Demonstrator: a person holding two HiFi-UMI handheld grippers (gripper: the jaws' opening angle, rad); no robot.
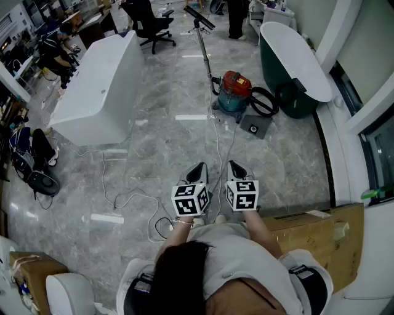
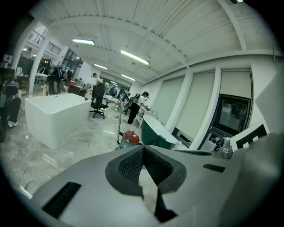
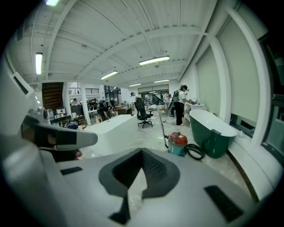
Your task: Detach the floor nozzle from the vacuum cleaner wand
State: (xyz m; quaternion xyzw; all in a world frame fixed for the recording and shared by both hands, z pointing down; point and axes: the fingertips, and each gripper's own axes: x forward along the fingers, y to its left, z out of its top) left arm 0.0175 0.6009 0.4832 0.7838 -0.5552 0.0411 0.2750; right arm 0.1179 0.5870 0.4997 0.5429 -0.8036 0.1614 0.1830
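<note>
A red and teal vacuum canister sits on the grey floor well ahead of me. Its thin wand rises from beside it, with the black floor nozzle at the far upper end. The wand and canister also show in the right gripper view, and the canister shows small in the left gripper view. My left gripper and right gripper are held side by side close to my body, far short of the vacuum. Both are shut with nothing between the jaws.
A black hose coil and a dark square part lie by the canister. A white bathtub stands at left, a green tub at right. Loose cables cross the floor. A cardboard box sits at right. People stand far back.
</note>
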